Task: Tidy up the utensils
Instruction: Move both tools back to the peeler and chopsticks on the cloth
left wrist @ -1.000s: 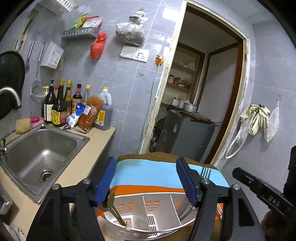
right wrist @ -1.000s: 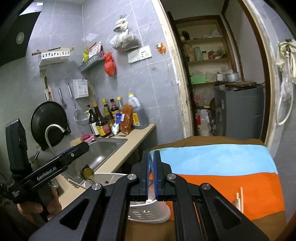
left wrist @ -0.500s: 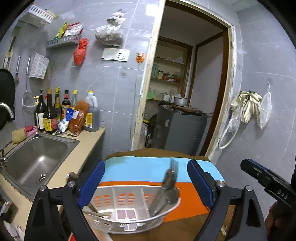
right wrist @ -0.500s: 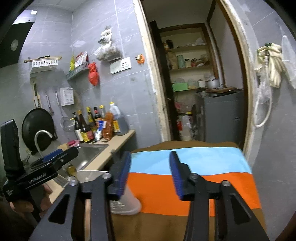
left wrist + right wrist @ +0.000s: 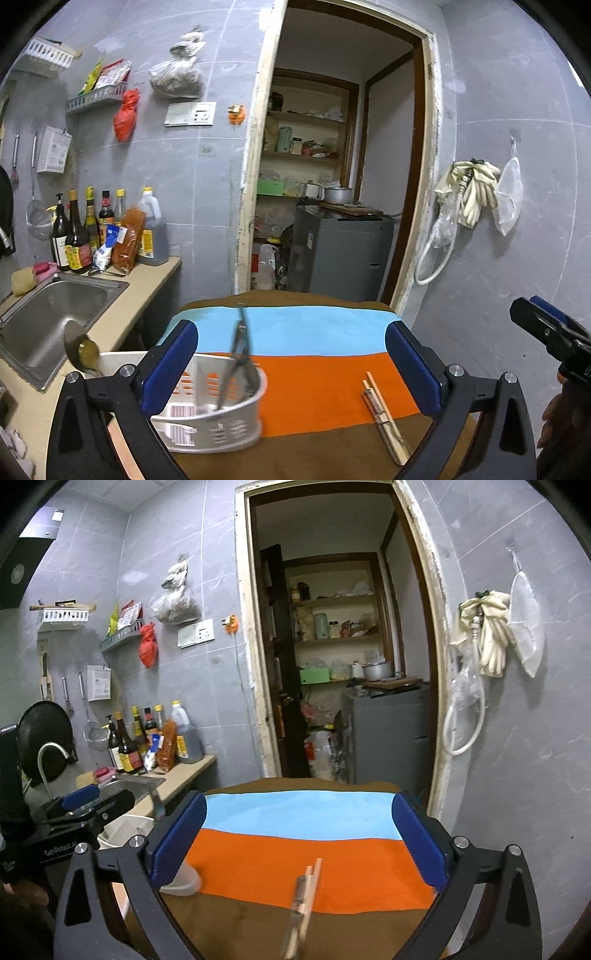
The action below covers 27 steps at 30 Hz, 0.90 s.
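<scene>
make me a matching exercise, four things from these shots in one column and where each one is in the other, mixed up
Things:
1. dark metal fork
2. pale wooden chopsticks
3. red plastic bag
4. steel sink

Places:
A. hanging on the grey tiled wall
B. lying flat on the striped cloth
C. set into the beige counter
D. standing tilted in the white plastic utensil basket

Pairs: 1-D, 2-B, 3-A, 4-C

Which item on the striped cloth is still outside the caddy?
On the blue, orange and brown striped cloth, look right of the white slotted plastic caddy. The pale wooden chopsticks lie flat there, bundled together, unlike the metal utensils standing upright.
</scene>
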### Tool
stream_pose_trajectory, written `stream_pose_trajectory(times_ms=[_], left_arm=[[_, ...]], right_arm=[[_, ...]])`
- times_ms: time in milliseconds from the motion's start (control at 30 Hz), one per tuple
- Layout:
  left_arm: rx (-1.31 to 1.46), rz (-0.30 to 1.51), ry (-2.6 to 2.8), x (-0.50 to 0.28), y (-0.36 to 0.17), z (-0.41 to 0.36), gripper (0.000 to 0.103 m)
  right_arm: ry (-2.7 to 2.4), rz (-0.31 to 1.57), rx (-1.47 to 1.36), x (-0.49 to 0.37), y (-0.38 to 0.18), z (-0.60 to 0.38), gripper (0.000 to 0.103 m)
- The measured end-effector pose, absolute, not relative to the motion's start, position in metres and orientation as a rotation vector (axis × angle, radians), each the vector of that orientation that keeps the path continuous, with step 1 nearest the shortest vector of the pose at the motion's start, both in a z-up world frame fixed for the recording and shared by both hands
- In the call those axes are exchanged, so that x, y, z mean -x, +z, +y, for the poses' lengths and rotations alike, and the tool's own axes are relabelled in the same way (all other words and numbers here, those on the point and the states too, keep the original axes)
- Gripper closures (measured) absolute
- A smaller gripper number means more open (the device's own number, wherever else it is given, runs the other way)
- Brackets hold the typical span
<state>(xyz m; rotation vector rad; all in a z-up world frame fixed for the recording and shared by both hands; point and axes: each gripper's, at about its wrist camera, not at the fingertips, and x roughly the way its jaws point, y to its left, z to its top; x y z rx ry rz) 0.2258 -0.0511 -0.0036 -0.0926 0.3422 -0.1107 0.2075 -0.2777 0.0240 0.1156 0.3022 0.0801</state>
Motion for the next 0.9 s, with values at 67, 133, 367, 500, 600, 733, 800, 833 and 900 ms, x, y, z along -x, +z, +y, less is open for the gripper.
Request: stream_pose_trajectory(times_ms=[67,133,367,500,600,733,800,833,900], left_arm=[[0.091,0.346,-0.112,-0.225,-0.005,-0.064,0.001],[0.088,0.350,-0.114,-0.224,-0.007,-0.075,0.001],[0.083,0.390,-0.107,-0.225,-0.020,-0.110,0.001],[0.097,0.432,-0.095,-0.229,-0.036,-0.126,0.001],[0.109,0.478,-0.086,-0.235,-0.050,-0.134,0.001],[0.125,0.539,-0.079,-0.244,-0.067,-0.142,0.001],[0.128,0.569,-0.077,-0.250,-0.075,-0.145,0.001],[0.128,0.586,-0.080,-0.253,-0.079,-0.147,0.001],[0.125,0.612,-0.087,-0.259,-0.087,-0.150,0.001]], right_arm=[[0.076,0.303,-0.107,-0.206,0.025,-0.289,0.004],[0.070,0.306,-0.105,-0.205,0.024,-0.303,0.004],[0.065,0.338,-0.118,-0.212,0.011,-0.341,0.004],[0.077,0.369,-0.124,-0.220,-0.001,-0.359,0.004],[0.088,0.398,-0.133,-0.227,-0.014,-0.371,0.004],[0.105,0.442,-0.151,-0.237,-0.034,-0.385,0.004],[0.123,0.463,-0.175,-0.243,-0.045,-0.391,0.004],[0.133,0.474,-0.189,-0.247,-0.051,-0.394,0.004],[0.147,0.491,-0.205,-0.253,-0.062,-0.399,0.004]])
